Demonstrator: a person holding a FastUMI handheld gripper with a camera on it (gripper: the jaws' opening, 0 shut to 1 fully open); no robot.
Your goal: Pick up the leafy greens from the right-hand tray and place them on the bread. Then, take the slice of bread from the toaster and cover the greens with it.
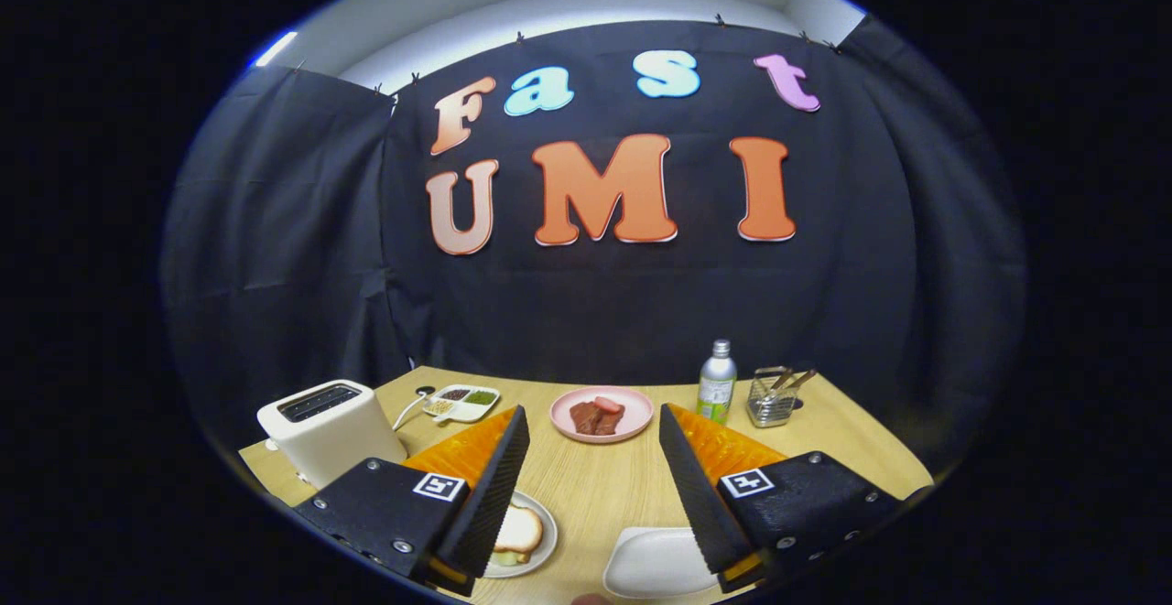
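I see the light wooden table [595, 486] spread ahead of me, with everything set out on it. The largest thing on it is the cream-white two-slot toaster [328, 429], beyond my left finger. My gripper [593, 436] hangs above the table with its jaws spread wide and nothing between them; each finger housing carries a small square black-and-white marker, no readable words. Beyond the fingers, in the middle, sits a pink round plate [602, 415] with reddish-brown meat pieces on it. Below the right finger lies a white rounded tray [655, 564], bare on the part I can see. Beside the left finger is a white round plate [536, 536] carrying a slice of bread [519, 530], with what may be something pale green under it; the finger covers much of it. Near the toaster is a white divided dish [464, 401] of dark and green bits. At the far right stand a green-labelled silver bottle [717, 382], print too small to read, and a wire mesh holder [771, 399].
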